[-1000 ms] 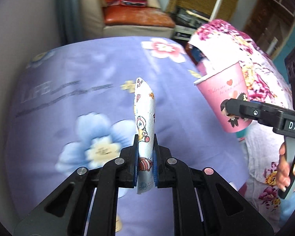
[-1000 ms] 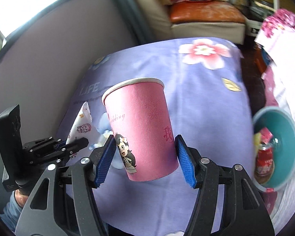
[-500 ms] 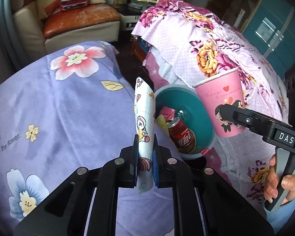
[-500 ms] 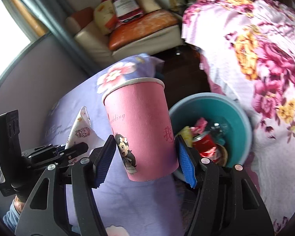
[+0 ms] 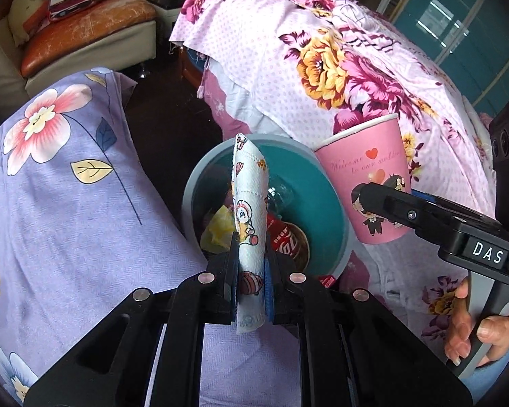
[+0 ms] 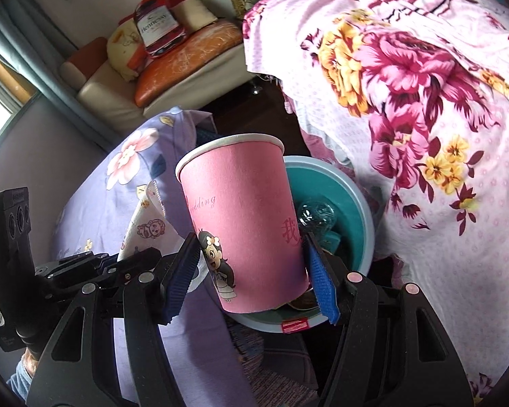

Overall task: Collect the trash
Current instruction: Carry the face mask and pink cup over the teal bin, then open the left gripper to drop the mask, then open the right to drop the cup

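**Two bits of trash, one bin just ahead**

Now I hold one piece of trash in each hand. My left gripper [image 5: 251,281] is pinched tight on a folded paper napkin [image 5: 249,203] with little cartoon pictures on it. The napkin stands up tall between my jaws, its long side pointing up and away from me. My right gripper [image 6: 251,271] is closed around a pink paper cup [image 6: 244,227]. The cup is upright, open end on top, and my blue pads [image 6: 319,285] press on its two sides low down.

The teal trash bin [image 5: 322,203] sits on the floor, between the purple flowered sheet [image 5: 68,186] and the pink flowered blanket [image 5: 322,68]. It lies in front of both my hands and lower down. A red soda can [image 5: 288,240], a clear bottle [image 6: 314,215] and a yellow wrapper [image 5: 217,227] are already inside.

From my left camera the napkin lines up right over the open mouth of the bin. The cup looks to be more over the right rim. So I think my left hand is the nearer one, and it can let go first. I think the cup needs to come a bit more to the left, or it may hit the rim and fall out.
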The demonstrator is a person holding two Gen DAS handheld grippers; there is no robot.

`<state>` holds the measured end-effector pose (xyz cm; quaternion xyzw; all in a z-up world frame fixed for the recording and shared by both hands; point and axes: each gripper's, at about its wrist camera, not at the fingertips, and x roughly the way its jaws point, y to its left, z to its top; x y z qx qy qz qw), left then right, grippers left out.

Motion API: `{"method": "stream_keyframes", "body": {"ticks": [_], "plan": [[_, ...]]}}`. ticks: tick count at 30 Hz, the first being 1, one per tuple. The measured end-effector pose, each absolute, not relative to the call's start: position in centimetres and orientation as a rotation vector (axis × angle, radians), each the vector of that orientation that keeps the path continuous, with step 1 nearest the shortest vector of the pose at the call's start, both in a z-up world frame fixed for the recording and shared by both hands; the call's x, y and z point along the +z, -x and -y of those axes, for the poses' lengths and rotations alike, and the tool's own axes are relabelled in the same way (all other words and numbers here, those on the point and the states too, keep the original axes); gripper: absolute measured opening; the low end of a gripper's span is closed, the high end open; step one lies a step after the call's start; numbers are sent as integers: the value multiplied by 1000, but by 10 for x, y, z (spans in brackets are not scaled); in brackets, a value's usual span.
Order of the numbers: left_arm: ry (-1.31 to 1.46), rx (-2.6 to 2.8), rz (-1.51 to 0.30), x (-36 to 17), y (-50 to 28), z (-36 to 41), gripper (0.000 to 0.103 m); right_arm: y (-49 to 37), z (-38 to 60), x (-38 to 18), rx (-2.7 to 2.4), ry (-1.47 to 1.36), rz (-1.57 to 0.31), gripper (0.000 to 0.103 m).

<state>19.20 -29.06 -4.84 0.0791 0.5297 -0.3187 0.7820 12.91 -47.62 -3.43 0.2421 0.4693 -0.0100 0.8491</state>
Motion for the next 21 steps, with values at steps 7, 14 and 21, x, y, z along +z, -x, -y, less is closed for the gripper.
{"method": "stream_keyframes", "body": {"ticks": [7, 14, 21], "plan": [[-183, -685, -1177, -64, -202, 303, 21, -128, 488, -44, -49, -524, -992, 59], [-203, -634, -1128, -61, -201, 305, 88, -125, 494, -47, -70, -531, -994, 59], [-195, -589, -1142, -61, -203, 293, 94, -126, 494, -48, -74, -534, -1000, 59]]}}
